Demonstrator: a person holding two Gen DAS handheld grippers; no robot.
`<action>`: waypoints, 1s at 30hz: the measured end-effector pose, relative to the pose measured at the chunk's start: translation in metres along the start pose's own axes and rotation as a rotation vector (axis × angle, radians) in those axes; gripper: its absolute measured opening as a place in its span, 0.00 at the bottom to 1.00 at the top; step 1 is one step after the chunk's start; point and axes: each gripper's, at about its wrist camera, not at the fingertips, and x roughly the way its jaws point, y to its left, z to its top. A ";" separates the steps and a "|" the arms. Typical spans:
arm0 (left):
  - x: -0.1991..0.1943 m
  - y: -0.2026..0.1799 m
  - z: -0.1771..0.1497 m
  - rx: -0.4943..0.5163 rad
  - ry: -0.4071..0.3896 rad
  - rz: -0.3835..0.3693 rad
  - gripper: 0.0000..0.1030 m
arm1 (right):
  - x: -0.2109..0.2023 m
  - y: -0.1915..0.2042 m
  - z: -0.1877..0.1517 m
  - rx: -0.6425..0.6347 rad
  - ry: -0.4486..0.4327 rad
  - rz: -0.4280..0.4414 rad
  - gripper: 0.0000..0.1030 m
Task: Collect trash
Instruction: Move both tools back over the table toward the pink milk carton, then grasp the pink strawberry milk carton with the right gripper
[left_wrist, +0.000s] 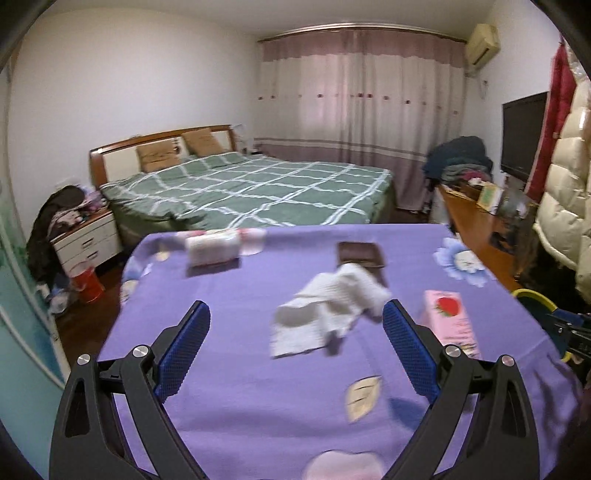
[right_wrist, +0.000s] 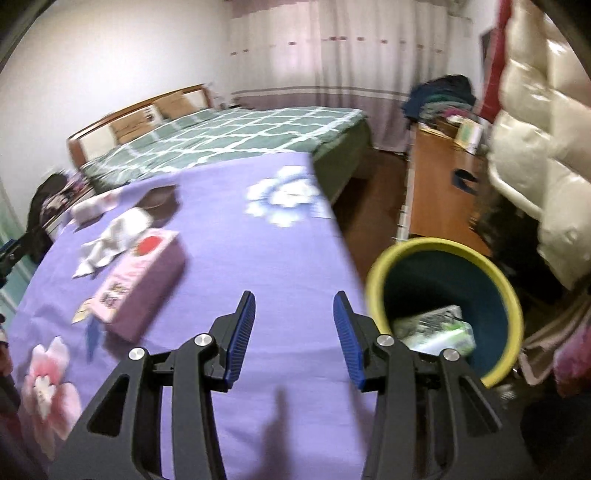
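A crumpled white tissue (left_wrist: 325, 310) lies on the purple floral tablecloth (left_wrist: 258, 387), just ahead of my left gripper (left_wrist: 295, 317), which is open and empty. A pink carton with a strawberry (left_wrist: 448, 317) lies right of the tissue. A white packet (left_wrist: 212, 245) and a dark brown tray (left_wrist: 360, 254) sit near the far edge. In the right wrist view my right gripper (right_wrist: 294, 310) hangs open and empty over the cloth's (right_wrist: 258, 258) right part. Beside it stands a dark bin with a yellow rim (right_wrist: 447, 302), holding a green-and-white wrapper (right_wrist: 436, 330). The carton (right_wrist: 140, 280) and tissue (right_wrist: 110, 240) lie to the left.
A bed with a green checked cover (left_wrist: 255, 188) stands behind the table. A white nightstand (left_wrist: 86, 240) and a red bucket (left_wrist: 86, 282) are at the left. A wooden desk (right_wrist: 439, 195) with clutter and a hanging cream puffer coat (right_wrist: 535, 155) fill the right side.
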 end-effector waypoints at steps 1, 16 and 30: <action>0.001 0.009 -0.003 -0.008 0.003 0.015 0.90 | 0.001 0.011 0.001 -0.010 0.000 0.009 0.41; 0.012 0.080 -0.028 -0.134 0.005 0.097 0.91 | 0.020 0.125 0.005 -0.095 0.005 0.125 0.56; -0.002 0.063 -0.028 -0.080 -0.035 0.116 0.95 | 0.059 0.135 -0.004 -0.080 0.127 0.077 0.66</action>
